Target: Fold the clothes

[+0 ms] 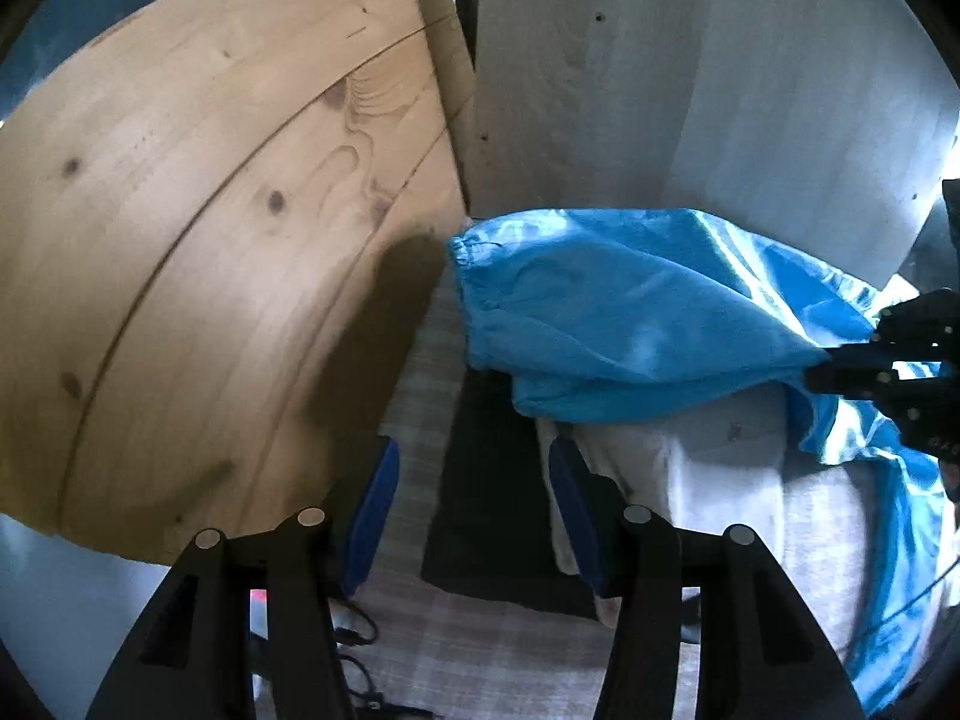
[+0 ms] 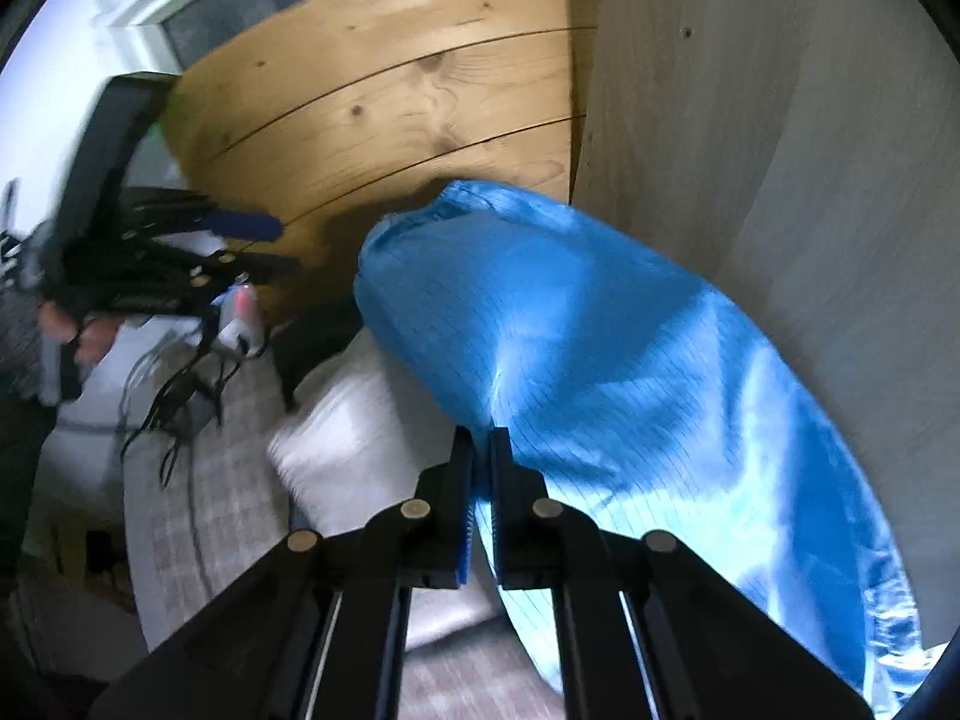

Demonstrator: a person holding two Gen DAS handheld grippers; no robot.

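Note:
A shiny blue garment (image 2: 600,348) with an elastic cuff hangs lifted in front of a pale wall. My right gripper (image 2: 482,450) is shut on its fabric and holds it up; it shows in the left wrist view (image 1: 840,369) at the right edge, pinching the blue garment (image 1: 630,312). My left gripper (image 1: 474,480) is open and empty, its blue pads wide apart, below and left of the garment. It shows in the right wrist view (image 2: 258,246) at the left, apart from the cloth.
A white folded cloth (image 1: 690,474) and a dark cloth (image 1: 486,480) lie on a grey checked surface (image 1: 480,642). A wooden plank panel (image 1: 210,240) stands at the left, a pale wall (image 1: 720,90) behind. Cables (image 2: 180,396) hang by the left gripper.

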